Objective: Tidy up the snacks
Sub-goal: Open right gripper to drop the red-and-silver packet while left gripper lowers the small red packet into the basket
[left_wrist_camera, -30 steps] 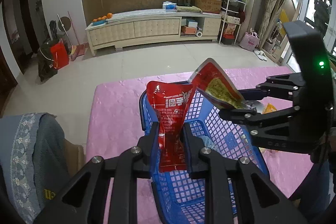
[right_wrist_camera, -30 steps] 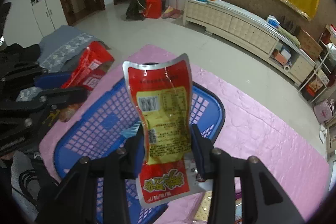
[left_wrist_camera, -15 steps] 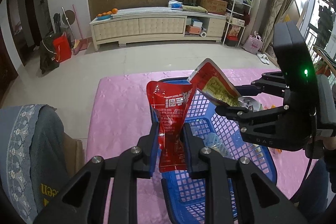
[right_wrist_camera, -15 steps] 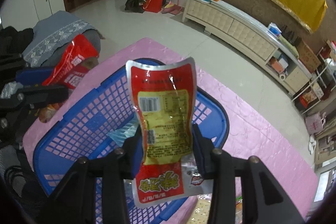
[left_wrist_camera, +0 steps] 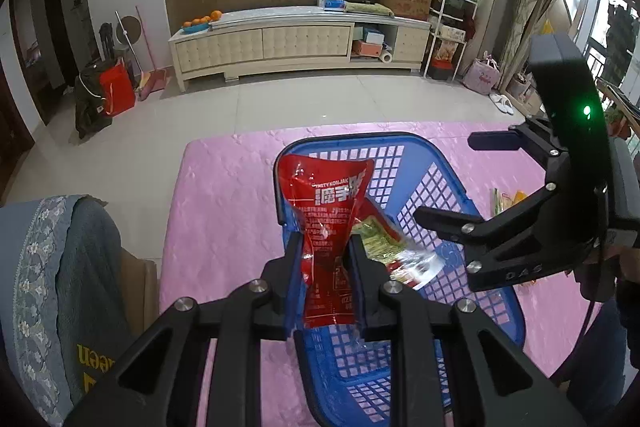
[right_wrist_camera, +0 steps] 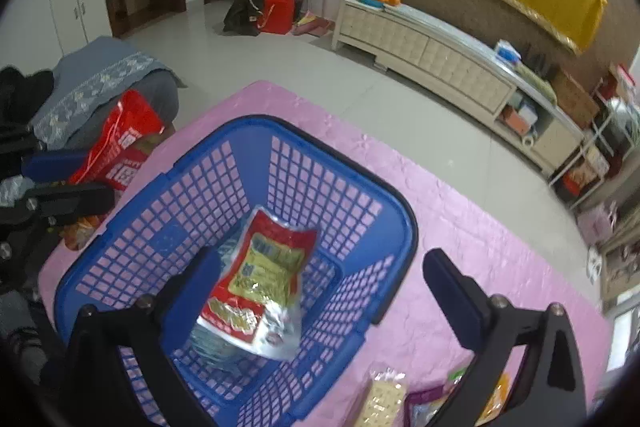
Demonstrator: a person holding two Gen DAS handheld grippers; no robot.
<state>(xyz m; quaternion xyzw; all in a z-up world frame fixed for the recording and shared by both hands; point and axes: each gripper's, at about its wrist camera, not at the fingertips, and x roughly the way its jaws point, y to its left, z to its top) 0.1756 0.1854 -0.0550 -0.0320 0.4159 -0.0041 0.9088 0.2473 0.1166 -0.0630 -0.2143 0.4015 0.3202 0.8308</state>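
A blue plastic basket [left_wrist_camera: 400, 155] [right_wrist_camera: 404, 227] stands on the pink cloth. My left gripper [left_wrist_camera: 324, 247] is shut on a red konjac snack packet [left_wrist_camera: 326, 227] [right_wrist_camera: 124, 143], held upright over the basket's near left edge. My right gripper [right_wrist_camera: 322, 259] [left_wrist_camera: 468, 181] hangs over the basket with its jaws opening wide; nothing is pressed between them. The red and yellow snack packet [right_wrist_camera: 264, 279] [left_wrist_camera: 384, 239] lies loose on the basket floor below, on top of a pale bluish packet [right_wrist_camera: 216, 343].
Several loose snack packets [right_wrist_camera: 384, 399] [left_wrist_camera: 508, 199] lie on the pink cloth [left_wrist_camera: 224, 211] to the right of the basket. A chair with a grey-blue cover [left_wrist_camera: 52, 267] stands by the table's left edge. Tiled floor and a long cabinet lie beyond.
The right gripper's jaws have sprung apart and the red and yellow packet has fallen from them into the basket. The left gripper still holds its red packet in about the same place.
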